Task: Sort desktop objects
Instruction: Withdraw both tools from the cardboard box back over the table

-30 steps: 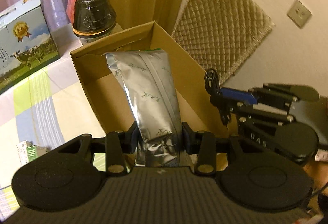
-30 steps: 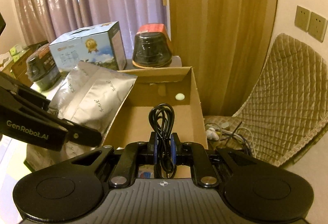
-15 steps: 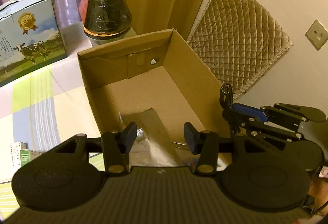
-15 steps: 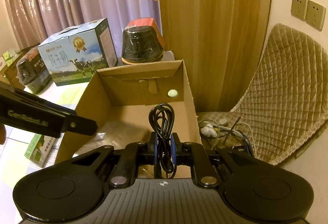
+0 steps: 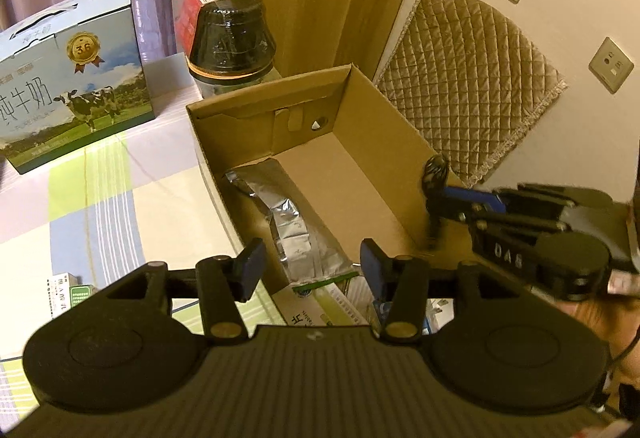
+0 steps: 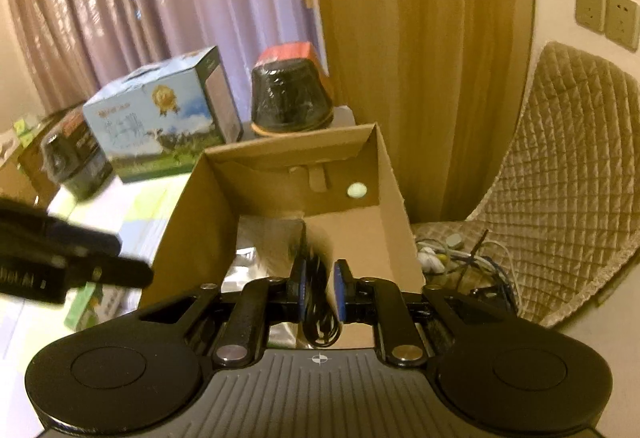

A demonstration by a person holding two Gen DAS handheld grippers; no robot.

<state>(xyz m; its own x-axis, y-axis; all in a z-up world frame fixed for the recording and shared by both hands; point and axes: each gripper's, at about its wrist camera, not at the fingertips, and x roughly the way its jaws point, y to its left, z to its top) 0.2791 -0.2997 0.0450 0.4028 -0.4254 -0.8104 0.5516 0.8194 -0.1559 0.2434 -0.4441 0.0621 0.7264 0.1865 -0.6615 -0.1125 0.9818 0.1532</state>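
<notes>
Silver foil pouch [image 5: 294, 226] lies crumpled inside the cardboard box [image 5: 384, 125].
My left tongs [image 5: 312, 270] are opening, empty; right tongs [image 6: 320, 288] are opening around the coiled black cable [image 6: 318, 302].

Both tools [image 5: 312, 270] [image 6: 320, 280] opening, angled downward

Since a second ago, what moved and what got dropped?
The left gripper let go of the foil bag, which now lies in the cardboard box; its jaws are opening, nothing between them. The right gripper is opening around the black cable, which blurs between its jaws. The milk carton and jar stayed put.
</notes>
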